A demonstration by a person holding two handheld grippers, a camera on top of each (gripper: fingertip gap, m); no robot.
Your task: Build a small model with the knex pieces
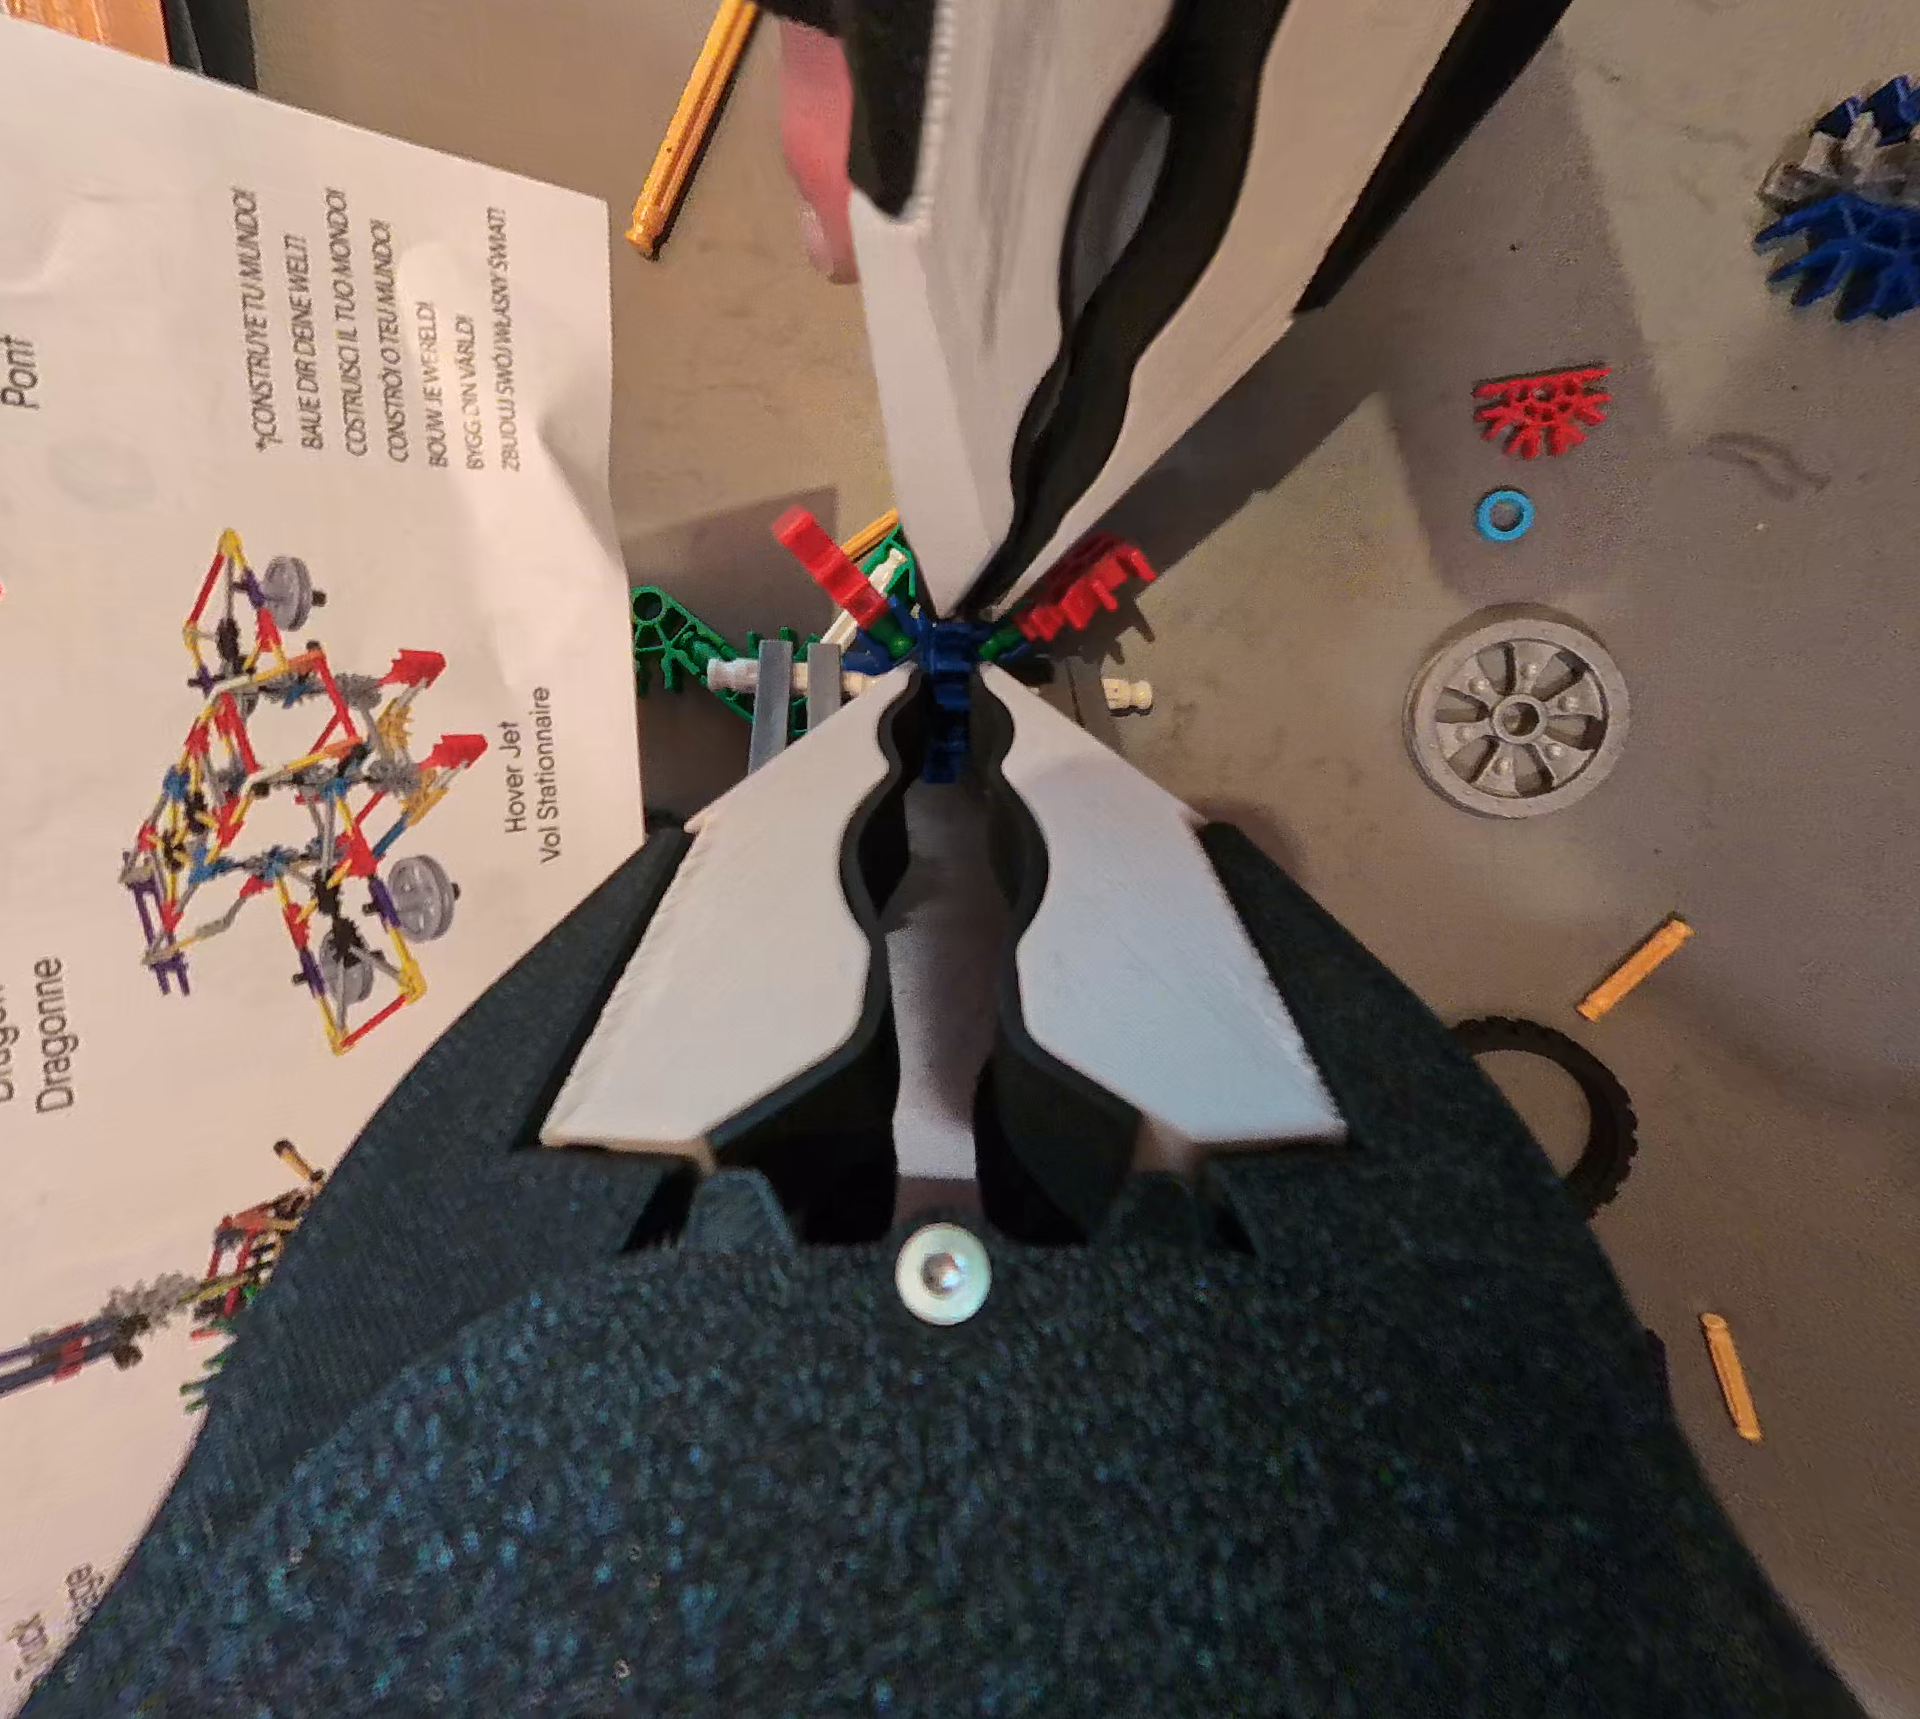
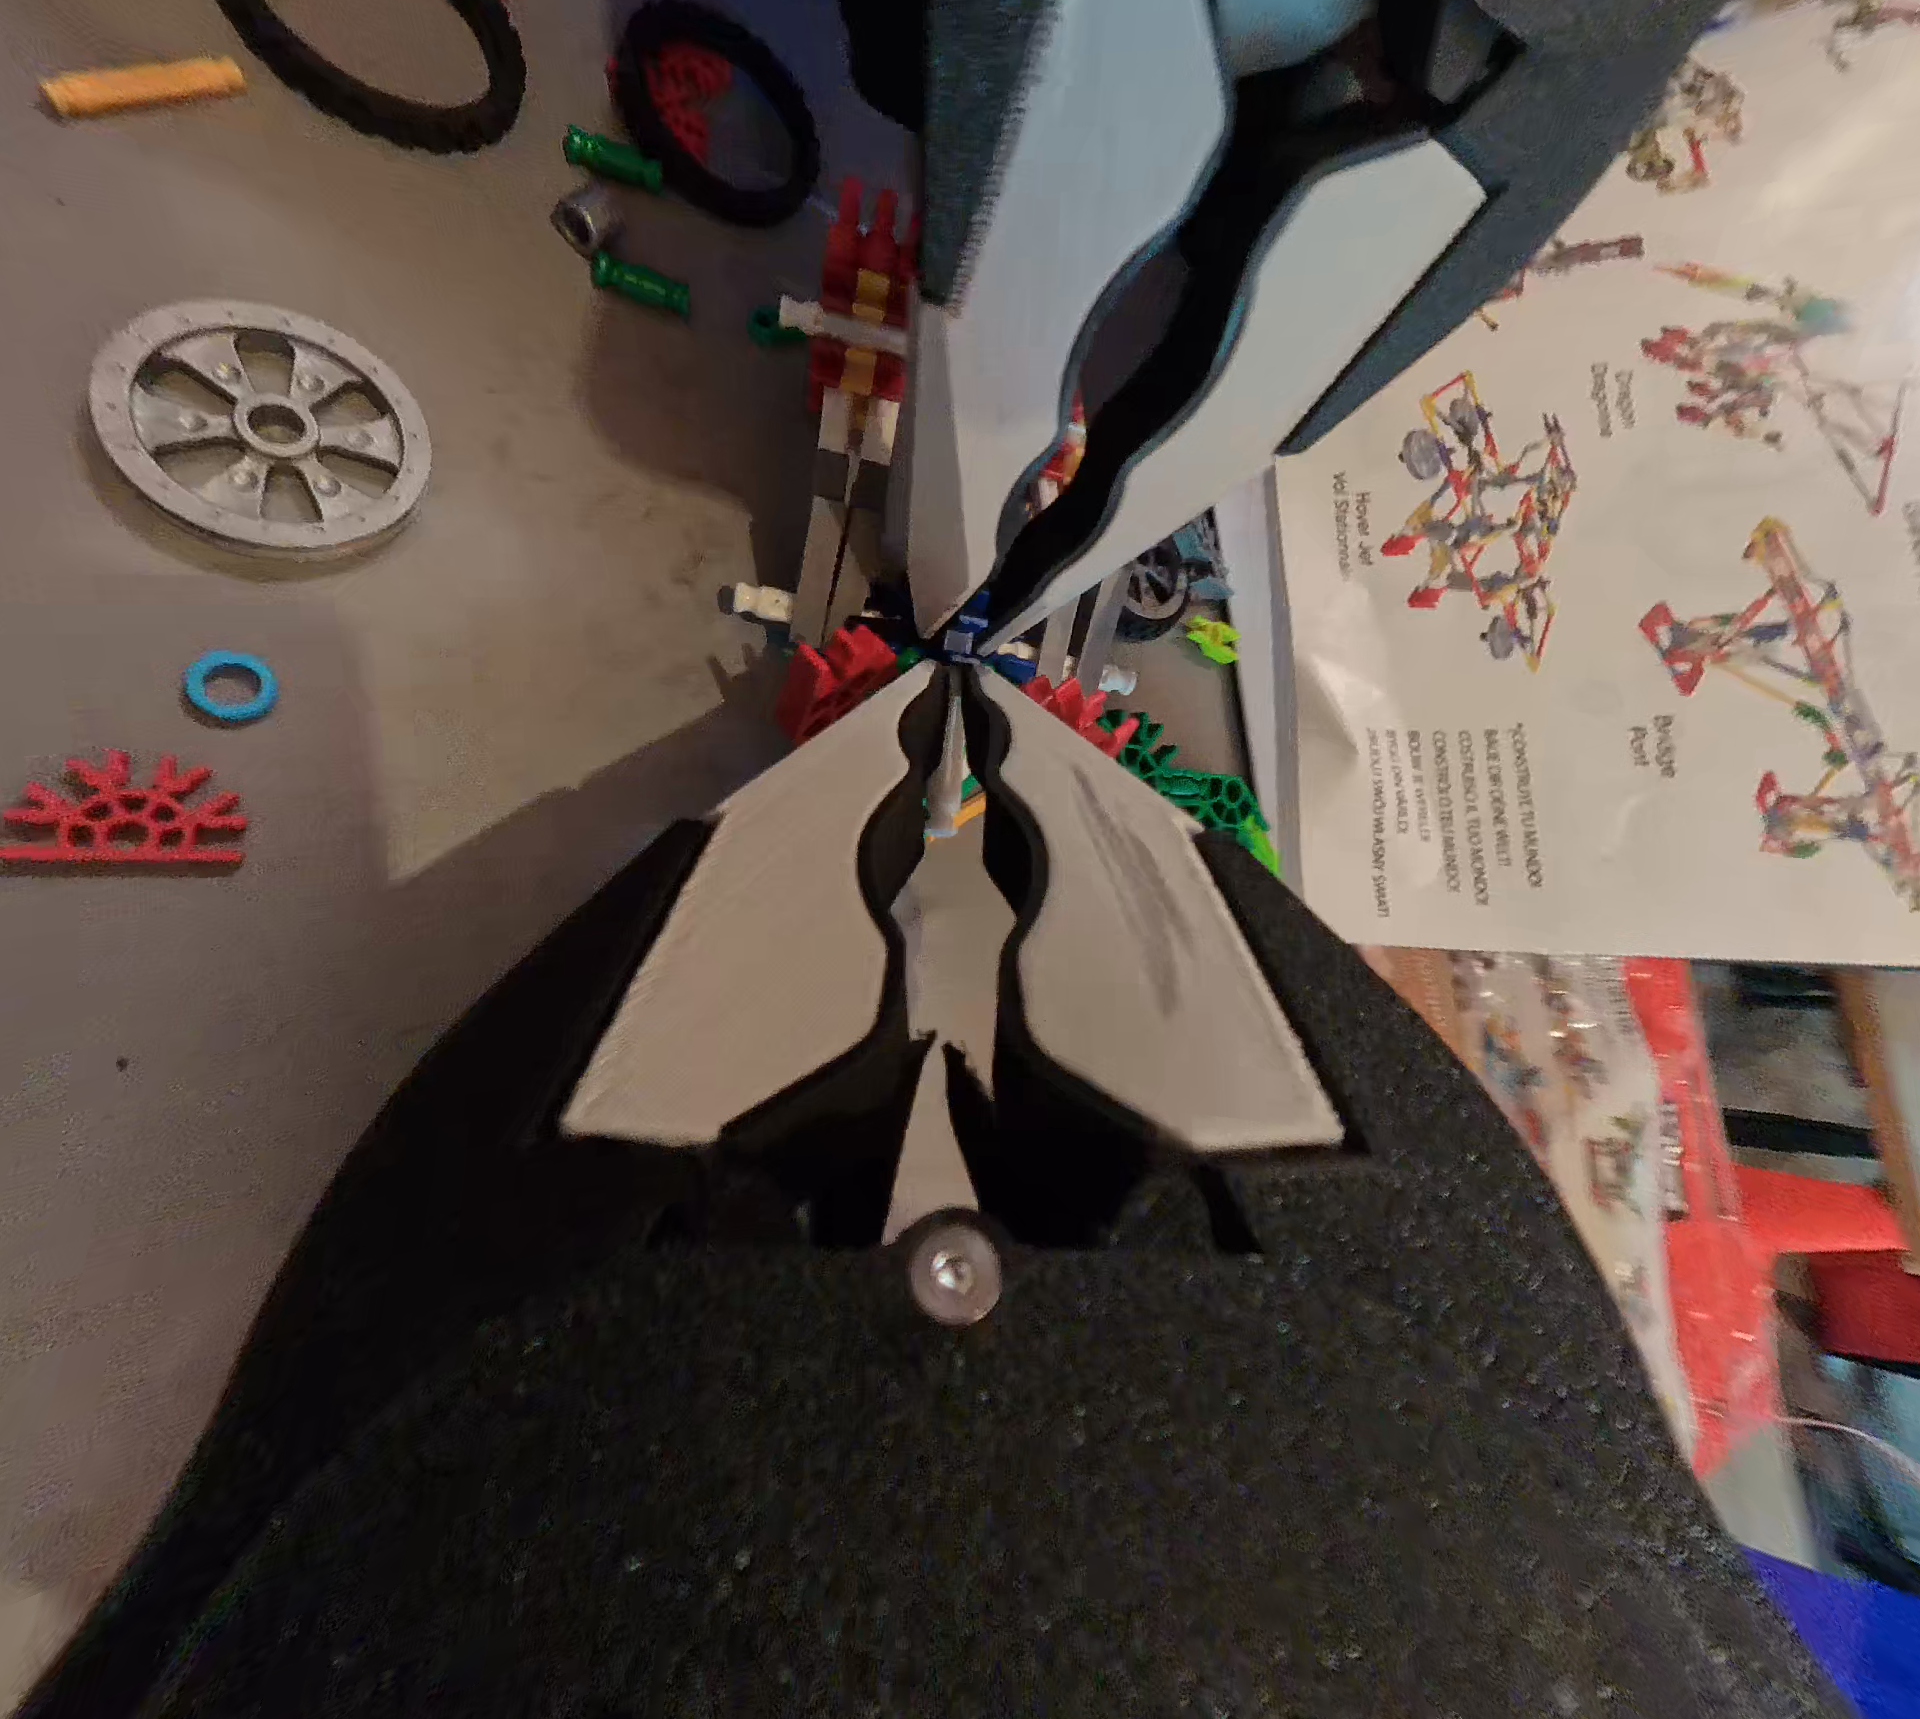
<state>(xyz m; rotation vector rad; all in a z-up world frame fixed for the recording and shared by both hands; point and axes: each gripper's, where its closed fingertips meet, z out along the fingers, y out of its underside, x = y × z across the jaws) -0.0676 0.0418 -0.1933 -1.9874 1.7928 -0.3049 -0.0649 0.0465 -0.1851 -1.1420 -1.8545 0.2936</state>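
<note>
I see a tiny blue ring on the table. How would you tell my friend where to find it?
Start at the big grey spoked wheel lying flat on the grey table. Between it and the flat red connector piece lies the small light-blue ring. It is the only blue, plain round loop there.

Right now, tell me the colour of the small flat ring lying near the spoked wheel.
Light blue ring, clearest in the right wrist view.

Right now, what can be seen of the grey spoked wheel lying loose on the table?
The grey spoked wheel is a round hub that looks like silvery grey plastic: a studded rim, several flat spokes and a central bore. It carries no tyre and lies flat on the grey table, touching nothing. A small blue ring lies close by, a red fan-shaped connector beyond that. Both grippers are off to its side.
</note>
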